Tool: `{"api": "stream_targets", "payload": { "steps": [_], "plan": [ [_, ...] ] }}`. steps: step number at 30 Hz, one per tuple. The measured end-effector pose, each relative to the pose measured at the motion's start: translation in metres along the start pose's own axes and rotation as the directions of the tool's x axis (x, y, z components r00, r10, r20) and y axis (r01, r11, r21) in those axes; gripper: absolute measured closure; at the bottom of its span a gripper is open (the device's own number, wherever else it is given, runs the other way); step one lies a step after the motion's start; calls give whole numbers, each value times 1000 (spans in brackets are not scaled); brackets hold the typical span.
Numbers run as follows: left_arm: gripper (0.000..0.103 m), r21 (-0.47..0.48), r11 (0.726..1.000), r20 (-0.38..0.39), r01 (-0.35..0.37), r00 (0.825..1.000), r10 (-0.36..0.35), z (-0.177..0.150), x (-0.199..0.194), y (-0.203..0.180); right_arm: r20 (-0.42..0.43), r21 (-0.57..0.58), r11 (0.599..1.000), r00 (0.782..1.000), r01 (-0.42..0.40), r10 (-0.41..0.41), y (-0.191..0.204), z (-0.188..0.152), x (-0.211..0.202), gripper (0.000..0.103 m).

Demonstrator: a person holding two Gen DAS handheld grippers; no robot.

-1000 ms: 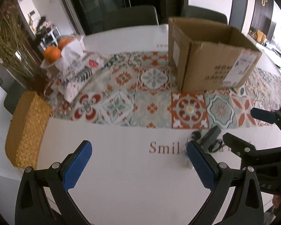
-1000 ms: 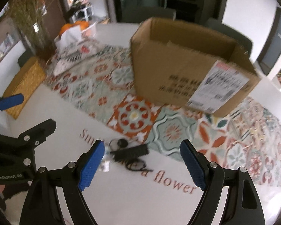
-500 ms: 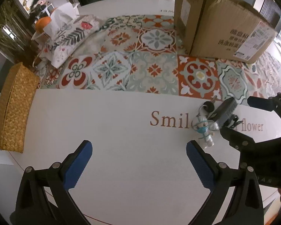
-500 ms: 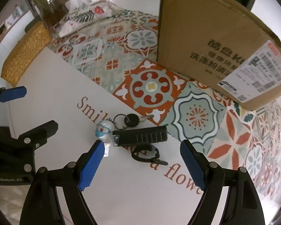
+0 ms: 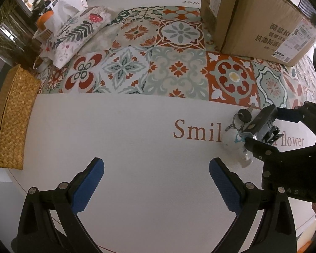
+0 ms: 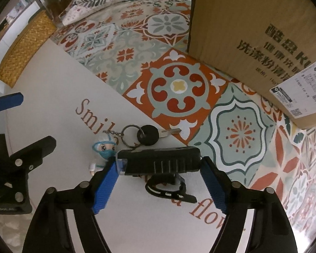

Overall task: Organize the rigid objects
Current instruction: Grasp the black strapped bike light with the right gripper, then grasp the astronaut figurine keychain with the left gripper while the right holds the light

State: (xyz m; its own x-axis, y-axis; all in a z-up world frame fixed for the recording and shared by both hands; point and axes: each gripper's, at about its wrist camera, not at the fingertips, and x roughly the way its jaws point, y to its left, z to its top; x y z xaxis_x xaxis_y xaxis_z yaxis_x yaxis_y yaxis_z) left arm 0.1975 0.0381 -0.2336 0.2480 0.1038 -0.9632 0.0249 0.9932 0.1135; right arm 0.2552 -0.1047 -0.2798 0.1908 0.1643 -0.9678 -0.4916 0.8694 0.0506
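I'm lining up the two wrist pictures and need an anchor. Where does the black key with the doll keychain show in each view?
Left wrist: the black key lies at the right edge, beside the right tool.
Right wrist: the key lies centre, just above the black bike light, on which the tool's jaws are closing.
Shared landmark: the cardboard box.

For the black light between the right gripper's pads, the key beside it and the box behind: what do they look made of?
Black light: matte moulded plastic by its ribbed casing, with a clear lens at one end; the strap under it looks like rubber. Key: shiny metal blade and ring, and a black head that is probably plastic. Box: plain brown cardboard, dull, with a paper label. The right gripper is closing around the light.
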Motion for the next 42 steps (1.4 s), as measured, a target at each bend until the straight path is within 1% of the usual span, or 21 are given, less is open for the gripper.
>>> {"api": "stream_targets", "payload": {
  "steps": [2,9,12,16,21,26,28,32,33,35,37,39,41,42],
  "plan": [
    [1,1,1000,-1,2,1000,-2,0,1,0,6,5,1000,1000,-9,9,0,0,2,30],
    [2,10,1000,1,5,1000,-5,0,1,-4,39,38,999,999,-15,13,-3,-3,0,30],
    [3,22,1000,9,15,1000,-16,0,-2,-8,60,63,998,998,-13,9,-10,-10,-9,30],
    [3,41,998,24,52,998,-53,-1,-9,-15,95,103,995,995,8,-18,-15,-19,-23,30],
    [7,73,989,28,127,991,-129,-1,-15,-28,136,158,987,989,42,-64,-24,-34,-44,30],
    [14,94,981,36,168,984,-172,1,-16,-41,151,211,975,984,66,-99,-33,-47,-56,30],
    [23,95,978,39,186,981,-191,3,-16,-45,153,228,971,983,69,-106,-36,-51,-57,30],
    [33,88,978,44,191,980,-195,8,-11,-50,162,258,963,979,80,-125,-41,-56,-58,30],
    [37,79,978,41,193,980,-197,8,-10,-51,164,264,961,978,82,-129,-42,-57,-58,30],
    [39,64,973,11,221,975,-222,11,-4,-53,169,270,959,976,86,-135,-42,-58,-58,30],
    [46,45,968,-9,247,969,-247,12,0,-54,174,280,957,976,77,-129,-43,-58,-58,30],
    [46,35,967,-17,253,967,-253,13,4,-56,179,290,955,976,66,-121,-43,-58,-57,30],
    [51,25,964,-25,265,964,-264,14,7,-57,181,294,953,975,72,-130,-44,-59,-57,30],
    [55,20,964,-30,266,964,-265,14,8,-58,181,296,952,975,71,-129,-44,-59,-56,30]
  ]
}}
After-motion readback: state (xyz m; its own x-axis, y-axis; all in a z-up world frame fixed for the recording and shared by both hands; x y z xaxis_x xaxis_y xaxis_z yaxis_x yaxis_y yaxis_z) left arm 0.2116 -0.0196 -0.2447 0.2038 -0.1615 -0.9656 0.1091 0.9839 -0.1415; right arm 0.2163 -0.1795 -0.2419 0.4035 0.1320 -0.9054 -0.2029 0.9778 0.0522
